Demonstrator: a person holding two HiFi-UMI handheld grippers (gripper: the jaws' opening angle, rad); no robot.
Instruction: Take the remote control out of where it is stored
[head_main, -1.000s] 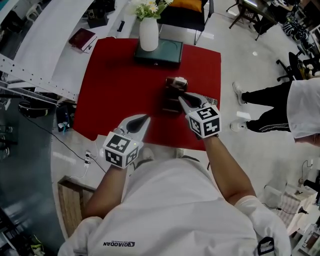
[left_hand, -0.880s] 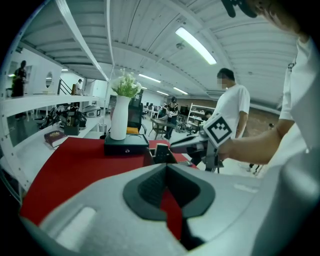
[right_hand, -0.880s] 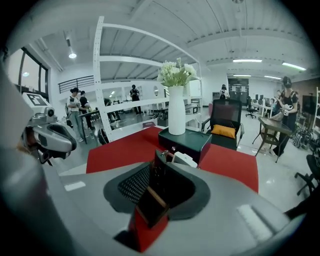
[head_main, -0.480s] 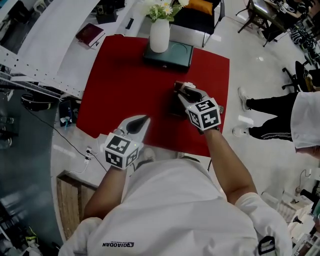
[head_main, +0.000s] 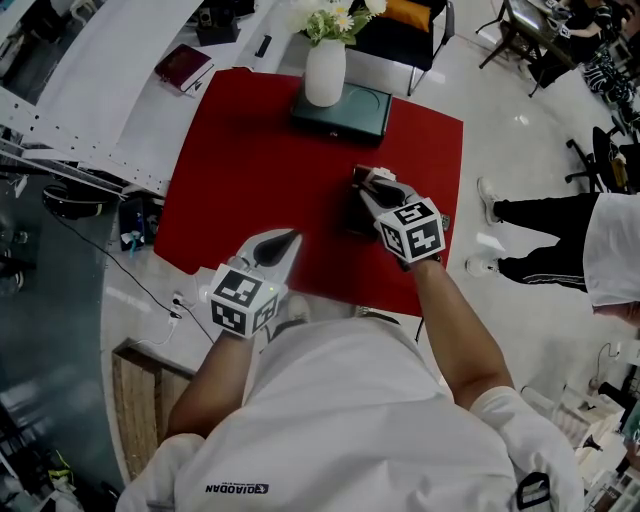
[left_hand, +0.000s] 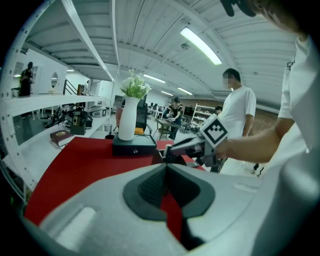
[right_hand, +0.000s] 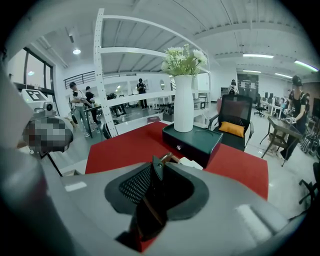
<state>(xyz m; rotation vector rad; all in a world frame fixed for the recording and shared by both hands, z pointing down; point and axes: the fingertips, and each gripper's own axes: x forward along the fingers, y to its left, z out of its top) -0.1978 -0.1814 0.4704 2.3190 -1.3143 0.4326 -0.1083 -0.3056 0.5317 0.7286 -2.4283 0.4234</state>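
Observation:
A dark storage holder (head_main: 354, 212) stands on the red cloth (head_main: 250, 150), right of the middle. My right gripper (head_main: 369, 181) reaches over its top. In the right gripper view a thin dark wall with a brown edge (right_hand: 149, 205) sits between the pads of the right gripper (right_hand: 158, 171), whose jaws have just been closing onto it. Something white (right_hand: 193, 163) pokes out just beyond. I cannot make out the remote itself. My left gripper (head_main: 275, 247) hovers near the cloth's front edge, shut and holding nothing. From the left gripper (left_hand: 166, 176) I see the right gripper (left_hand: 172, 150) at the holder.
A black box (head_main: 362, 111) with a white vase (head_main: 325, 72) of flowers stands at the cloth's far edge. A dark red book (head_main: 182, 67) lies on the white shelf at the left. A person's legs (head_main: 545, 212) stand on the floor to the right.
The right gripper moved forward and down onto the holder's top, then stayed there. The left gripper barely shifted.

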